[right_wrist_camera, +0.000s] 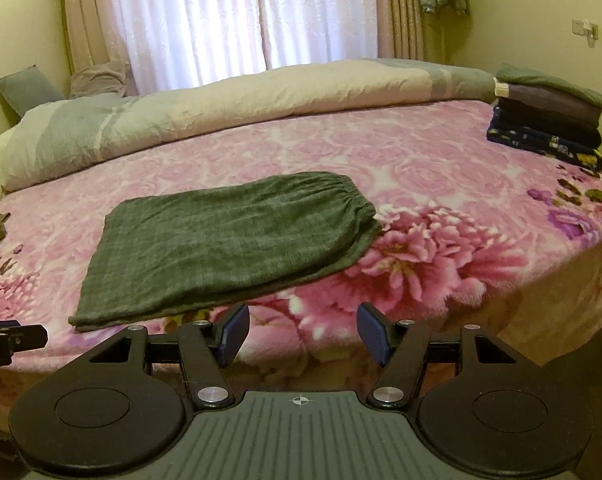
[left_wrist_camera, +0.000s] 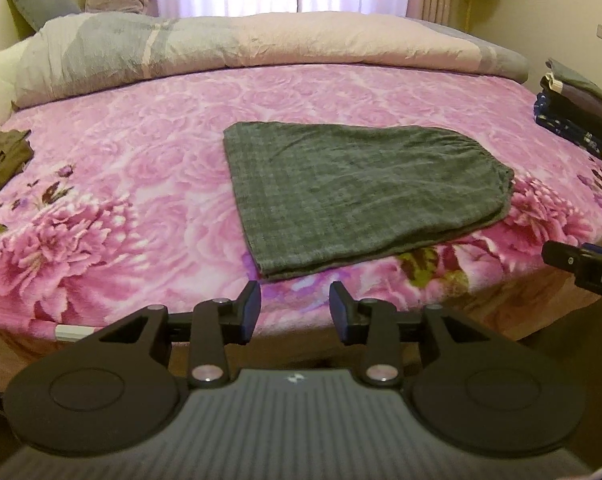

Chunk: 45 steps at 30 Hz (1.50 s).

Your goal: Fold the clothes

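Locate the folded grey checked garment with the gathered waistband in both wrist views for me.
Left wrist: folded grey checked garment at centre, just right of middle, beyond the open jaws.
Right wrist: same garment left of centre, waistband pointing right.
Shared landmark: stack of folded dark clothes at the bed's far right.

the folded garment (left_wrist_camera: 353, 196) lies mid-frame on the bed (left_wrist_camera: 149, 152), near its front edge. behind it a rolled duvet (left_wrist_camera: 221, 44) runs across the bed. a stack of folded clothes (right_wrist_camera: 549, 116) sits at the right edge, a crumpled garment (left_wrist_camera: 1, 156) at the left edge.
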Each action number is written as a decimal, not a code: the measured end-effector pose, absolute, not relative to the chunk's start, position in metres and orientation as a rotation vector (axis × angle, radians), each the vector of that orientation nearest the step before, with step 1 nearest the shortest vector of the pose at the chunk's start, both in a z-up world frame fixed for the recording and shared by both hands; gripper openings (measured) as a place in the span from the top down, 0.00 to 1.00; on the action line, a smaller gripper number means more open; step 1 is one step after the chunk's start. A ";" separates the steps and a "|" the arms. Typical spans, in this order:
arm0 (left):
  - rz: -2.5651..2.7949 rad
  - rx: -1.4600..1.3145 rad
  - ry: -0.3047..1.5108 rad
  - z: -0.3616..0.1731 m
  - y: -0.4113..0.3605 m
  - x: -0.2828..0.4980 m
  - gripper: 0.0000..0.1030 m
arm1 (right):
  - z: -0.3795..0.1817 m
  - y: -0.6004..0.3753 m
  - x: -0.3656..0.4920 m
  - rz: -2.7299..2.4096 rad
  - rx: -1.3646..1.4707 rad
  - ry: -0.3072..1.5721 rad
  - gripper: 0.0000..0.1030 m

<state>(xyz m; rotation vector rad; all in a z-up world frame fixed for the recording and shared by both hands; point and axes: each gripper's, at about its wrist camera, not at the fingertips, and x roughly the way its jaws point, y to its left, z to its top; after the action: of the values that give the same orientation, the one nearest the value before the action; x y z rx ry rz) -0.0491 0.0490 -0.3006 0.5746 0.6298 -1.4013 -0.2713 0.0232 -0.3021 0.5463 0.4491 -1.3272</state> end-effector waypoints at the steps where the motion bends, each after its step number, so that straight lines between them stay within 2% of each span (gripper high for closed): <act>1: -1.402 0.574 0.623 -0.298 0.052 -0.051 0.67 | -0.300 0.027 -0.272 -1.327 0.543 0.443 0.39; 25: -1.404 0.545 0.566 -0.274 0.091 -0.061 0.66 | -0.278 0.067 -0.271 -1.297 0.504 0.389 0.39; 39: -1.432 0.555 0.656 -0.294 0.058 -0.047 0.66 | -0.288 0.043 -0.277 -1.324 0.551 0.430 0.39; 45: -1.478 0.507 0.721 -0.314 0.034 -0.032 0.67 | -0.317 0.015 -0.286 -1.343 0.649 0.465 0.39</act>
<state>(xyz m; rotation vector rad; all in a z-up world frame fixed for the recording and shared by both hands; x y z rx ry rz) -0.0316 0.0338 -0.3142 0.5065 0.7213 -1.4778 -0.2862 0.0147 -0.3173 0.6490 0.4649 -1.3432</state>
